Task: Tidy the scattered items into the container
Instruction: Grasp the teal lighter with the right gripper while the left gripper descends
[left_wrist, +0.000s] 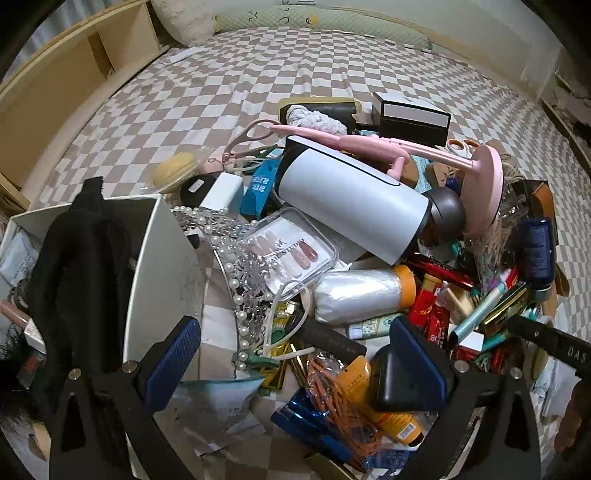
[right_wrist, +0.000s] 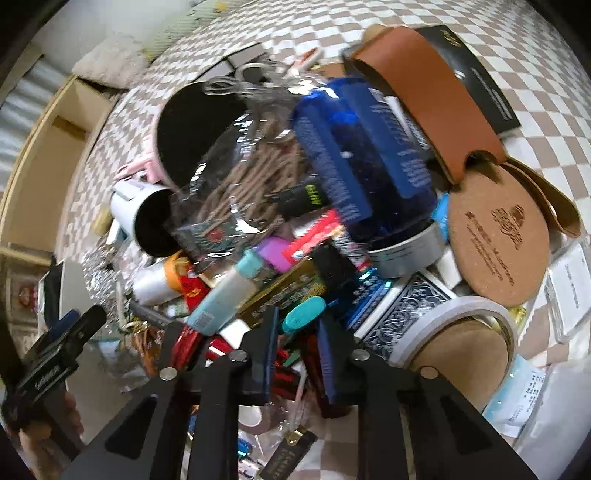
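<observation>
A heap of small items lies on a checked bedspread (left_wrist: 229, 85). A white box (left_wrist: 162, 258) with black cloth (left_wrist: 77, 258) over its rim stands at the left. My left gripper (left_wrist: 295, 354) is open above a pearl tiara (left_wrist: 240, 280), an orange packet (left_wrist: 354, 384) and a black case (left_wrist: 399, 380). A white and grey cylinder (left_wrist: 351, 206) and a pink stand (left_wrist: 487, 184) top the heap. My right gripper (right_wrist: 295, 350) hovers low over the heap with a narrow gap between its jaws, nothing clearly held, by a teal tube (right_wrist: 303, 314). A blue bottle (right_wrist: 373, 162) lies beyond.
A wooden shelf unit (left_wrist: 66, 74) runs along the left of the bed. A black and white box (left_wrist: 410, 118) sits at the far side of the heap. A tape roll (right_wrist: 461, 332), a cork coaster (right_wrist: 498, 236) and a brown leather sleeve (right_wrist: 424, 96) lie right.
</observation>
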